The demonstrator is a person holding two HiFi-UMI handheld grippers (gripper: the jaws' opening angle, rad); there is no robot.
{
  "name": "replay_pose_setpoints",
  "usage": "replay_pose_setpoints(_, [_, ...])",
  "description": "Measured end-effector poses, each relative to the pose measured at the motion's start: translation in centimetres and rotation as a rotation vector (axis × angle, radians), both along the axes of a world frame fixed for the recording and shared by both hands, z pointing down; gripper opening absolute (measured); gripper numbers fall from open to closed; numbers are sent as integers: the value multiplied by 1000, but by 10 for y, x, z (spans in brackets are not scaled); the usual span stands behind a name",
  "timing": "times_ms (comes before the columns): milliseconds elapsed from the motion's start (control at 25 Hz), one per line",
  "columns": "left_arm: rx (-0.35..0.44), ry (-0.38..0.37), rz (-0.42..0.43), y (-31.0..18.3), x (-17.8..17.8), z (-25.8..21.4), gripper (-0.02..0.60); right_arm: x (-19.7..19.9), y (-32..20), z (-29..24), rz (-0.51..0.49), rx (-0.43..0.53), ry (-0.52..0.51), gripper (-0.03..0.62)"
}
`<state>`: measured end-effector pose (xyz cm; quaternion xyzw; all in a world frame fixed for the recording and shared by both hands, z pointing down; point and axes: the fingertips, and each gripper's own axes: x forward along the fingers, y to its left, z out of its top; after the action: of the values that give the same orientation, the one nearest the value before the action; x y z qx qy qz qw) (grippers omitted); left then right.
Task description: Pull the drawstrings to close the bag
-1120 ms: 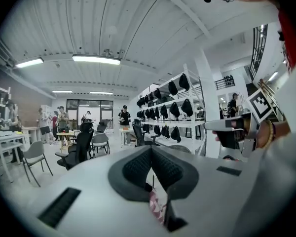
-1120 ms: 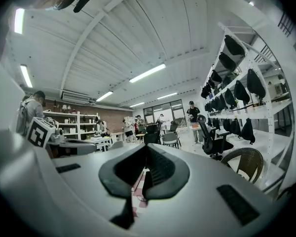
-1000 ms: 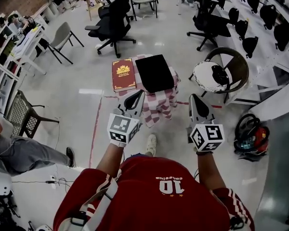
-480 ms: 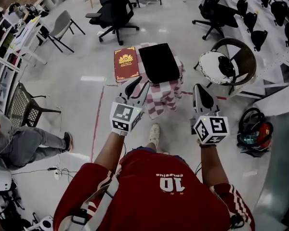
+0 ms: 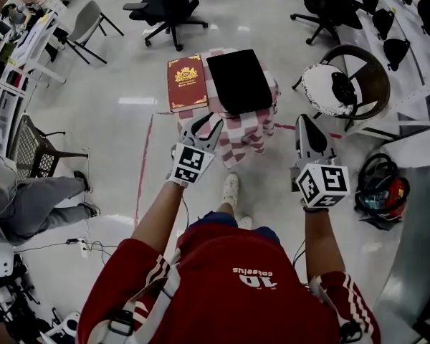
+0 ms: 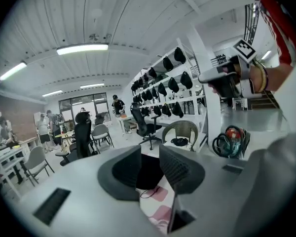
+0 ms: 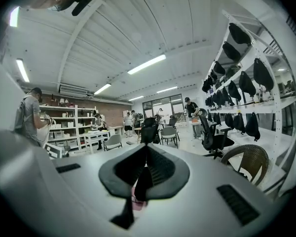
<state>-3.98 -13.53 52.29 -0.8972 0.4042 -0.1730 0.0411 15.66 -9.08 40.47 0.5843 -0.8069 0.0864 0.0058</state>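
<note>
A flat black bag (image 5: pixel 238 81) lies on a small table under a pink-and-white checked cloth (image 5: pixel 252 131). My left gripper (image 5: pixel 203 126) hangs just in front of the table's near left corner. Its jaws have just been opening and stand apart with nothing between them. In the left gripper view the left gripper (image 6: pixel 150 154) frames the black bag (image 6: pixel 149 171), and a thin cord loop (image 6: pixel 150 191) lies on the cloth. My right gripper (image 5: pixel 312 131) floats to the right of the table, clear of it. In the right gripper view the right gripper (image 7: pixel 147 152) is shut and empty.
A red book (image 5: pixel 185 83) lies on the table left of the bag. A wicker chair (image 5: pixel 347 92) with a white cushion stands at the right, and a red hose reel (image 5: pixel 381 192) sits on the floor. Office chairs (image 5: pixel 168 6) stand behind. A seated person (image 5: pixel 21 199) is at the left.
The left gripper's jaws went from shut to open, and that hand dropped and moved in toward the table's front corner. The right gripper drifted forward a little and stayed shut.
</note>
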Motion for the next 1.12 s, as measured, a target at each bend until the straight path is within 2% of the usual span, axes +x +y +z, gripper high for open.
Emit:
replay_pose_setpoints(160, [-18, -59, 0, -17, -2, 42, 109, 3, -15, 11, 12, -19, -4, 17])
replay_pose_setpoints(480, [-115, -151, -10, -46, 0, 122, 109, 12, -36, 34, 52, -73, -18, 17])
replay_pose_setpoints(760, [-190, -196, -10, -79, -7, 182, 109, 11, -50, 61, 85, -132, -4, 17])
replay_pose_setpoints(920, [-217, -214, -8, -96, -10, 210, 109, 13, -58, 77, 114, -141, -13, 17])
replay_pose_setpoints(1120, [-226, -298, 24, -110, -8, 253, 109, 14, -64, 97, 141, -136, -25, 17])
